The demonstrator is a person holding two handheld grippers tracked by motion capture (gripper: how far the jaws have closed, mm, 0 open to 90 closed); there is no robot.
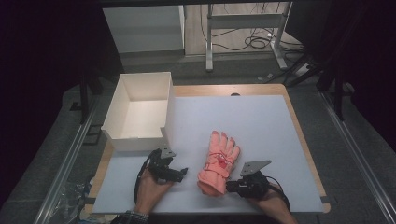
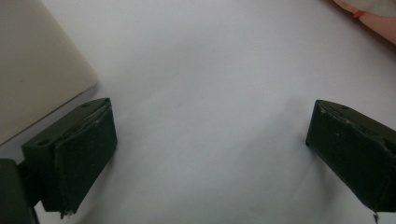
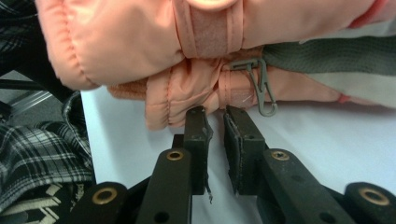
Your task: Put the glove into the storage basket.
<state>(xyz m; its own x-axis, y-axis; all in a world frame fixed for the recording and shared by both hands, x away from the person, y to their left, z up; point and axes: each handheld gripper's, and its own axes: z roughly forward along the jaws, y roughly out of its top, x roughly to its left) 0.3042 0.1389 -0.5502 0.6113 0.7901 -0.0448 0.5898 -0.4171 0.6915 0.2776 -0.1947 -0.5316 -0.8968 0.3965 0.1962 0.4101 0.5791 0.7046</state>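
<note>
The pink gloves (image 1: 218,161), 2 of them stacked 1 on the other, lie on the white mat of the desk (image 1: 261,121), near its front edge, cuffs toward the person and fingers pointing away. Stacked like that they can be taken as a pair, and the cuffs face the right claw (image 1: 229,186) so it can come straight in at the thick padded ends. The open white box (image 1: 140,109) stands at the left rear of the mat, well apart from the gloves, and looks like the likely place for them.

In the right gripper view the right claw (image 3: 215,112) has its jaws nearly together, a narrow gap between them, tips right at the lower glove's cuff beside a small grey clip (image 3: 261,86). I cannot tell whether a fold of fabric is pinched between them or whether they merely touch the cuff. The right hand (image 1: 268,203) lies low over the front edge, claw roughly level and pointing left toward the cuffs.

The left claw (image 1: 183,171) stands wide open with nothing between its jaws, only bare mat, with the box wall just beside 1 jaw in the left gripper view. The left hand (image 1: 150,186) holds it low near the box's front corner, pointing right toward the gloves, seemingly waiting to help
</note>
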